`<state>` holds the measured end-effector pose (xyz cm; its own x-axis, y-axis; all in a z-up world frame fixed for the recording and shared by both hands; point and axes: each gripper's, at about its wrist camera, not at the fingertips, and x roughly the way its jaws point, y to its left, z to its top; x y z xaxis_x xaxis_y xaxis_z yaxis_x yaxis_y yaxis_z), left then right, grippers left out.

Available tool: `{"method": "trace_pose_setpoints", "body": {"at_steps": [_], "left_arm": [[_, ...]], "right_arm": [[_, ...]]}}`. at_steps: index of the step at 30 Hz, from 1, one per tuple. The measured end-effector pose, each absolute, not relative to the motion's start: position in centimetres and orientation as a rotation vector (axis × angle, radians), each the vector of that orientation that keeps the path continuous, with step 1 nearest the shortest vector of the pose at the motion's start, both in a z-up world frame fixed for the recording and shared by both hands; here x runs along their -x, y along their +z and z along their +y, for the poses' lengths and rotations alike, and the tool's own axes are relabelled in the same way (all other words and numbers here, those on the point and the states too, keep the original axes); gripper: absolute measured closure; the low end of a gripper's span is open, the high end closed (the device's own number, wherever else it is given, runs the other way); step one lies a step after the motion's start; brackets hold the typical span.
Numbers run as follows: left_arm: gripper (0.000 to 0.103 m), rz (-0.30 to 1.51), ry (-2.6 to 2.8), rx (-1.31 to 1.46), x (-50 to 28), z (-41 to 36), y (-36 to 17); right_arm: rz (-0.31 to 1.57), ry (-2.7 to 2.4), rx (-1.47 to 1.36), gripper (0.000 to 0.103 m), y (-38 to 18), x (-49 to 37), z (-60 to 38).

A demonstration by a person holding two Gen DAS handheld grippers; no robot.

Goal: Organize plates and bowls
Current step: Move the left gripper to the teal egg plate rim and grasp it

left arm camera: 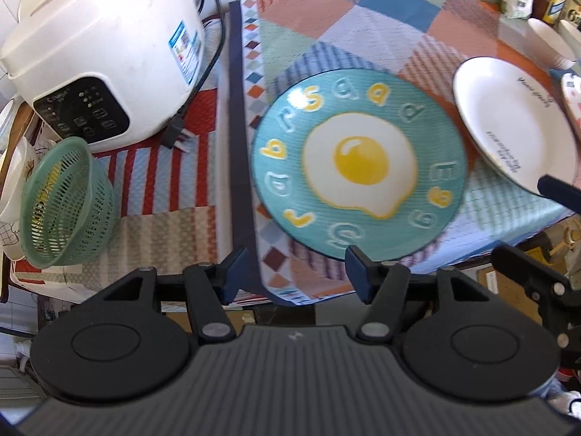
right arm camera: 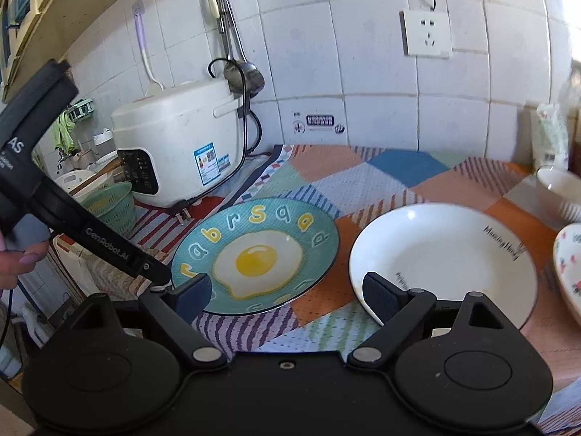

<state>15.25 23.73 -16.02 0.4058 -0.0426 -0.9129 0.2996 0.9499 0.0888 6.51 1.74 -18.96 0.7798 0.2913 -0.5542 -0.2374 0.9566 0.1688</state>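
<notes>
A: Plates first: where do we place them relative to the jaws?

B: We see the teal egg plate (left arm camera: 357,161) lying flat on the patchwork cloth (left arm camera: 381,32) of the table, directly ahead of the left gripper (left arm camera: 296,272). Its near rim sits just beyond that gripper's right-hand pad, and the plate's centre lies ahead and slightly to the right of the jaws.

A: And the white plate (right arm camera: 441,261)?

B: It lies beside the teal one, apart from it, straight ahead of the right gripper (right arm camera: 287,298), whose right-hand pad overlaps its near rim in the right wrist view. A white bowl (right arm camera: 561,190) and a flowered dish (right arm camera: 568,269) stand farther right.

A: What do we read of the jaws?

B: Both pairs stand released, with nothing between the pads; the right pair is spread wider.

A: Which hand is nearer which plate?

B: We judge left for teal, right for white. Being round, neither plate has a long axis, so we judge that either near rim serves as the approach.
</notes>
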Motion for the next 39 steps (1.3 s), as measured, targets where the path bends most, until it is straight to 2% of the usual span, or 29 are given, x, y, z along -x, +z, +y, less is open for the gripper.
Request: {"method": "trace_pose_setpoints", "body": {"at_steps": [10,20,22,24,25,26,27,29,31,33,39], "left_arm": [[0.044,1.143,-0.263,-0.214,-17.1,25.0,-17.8],[0.042,1.169,-0.27,-0.215,-18.9,25.3,-19.2],[0.042,1.17,-0.273,-0.214,-19.3,25.4,-19.4],[0.042,1.179,-0.279,-0.196,-19.9,25.5,-19.8],[0.044,1.179,-0.278,-0.184,-20.1,25.6,-19.9],[0.046,1.169,-0.271,-0.178,-20.2,25.6,-20.1],[0.053,1.148,-0.259,-0.176,-20.2,25.7,-20.2],[0.058,1.113,-0.251,-0.182,-20.4,25.6,-20.5],[0.07,1.108,-0.262,-0.161,-20.8,25.6,-20.7],[0.077,1.121,-0.279,-0.135,-21.3,25.4,-20.9],[0.074,1.097,-0.274,-0.153,-21.8,24.9,-21.1]], "right_arm": [[0.701,0.275,-0.225,0.011,-21.7,-8.5,2.7],[0.748,0.261,-0.337,0.02,-23.7,-11.3,2.7],[0.765,0.261,-0.344,0.024,-23.9,-11.9,2.6],[0.791,0.249,-0.358,0.039,-24.2,-12.5,2.5],[0.803,0.246,-0.363,0.043,-24.3,-12.8,2.4],[0.813,0.241,-0.365,0.054,-24.5,-13.0,2.4],[0.815,0.235,-0.366,0.062,-24.6,-13.1,2.5],[0.826,0.233,-0.375,0.07,-24.7,-13.4,2.5],[0.823,0.231,-0.363,0.071,-24.7,-13.4,2.5],[0.821,0.221,-0.389,0.073,-24.8,-13.3,2.3],[0.81,0.203,-0.433,0.075,-25.1,-13.6,1.9]]}}
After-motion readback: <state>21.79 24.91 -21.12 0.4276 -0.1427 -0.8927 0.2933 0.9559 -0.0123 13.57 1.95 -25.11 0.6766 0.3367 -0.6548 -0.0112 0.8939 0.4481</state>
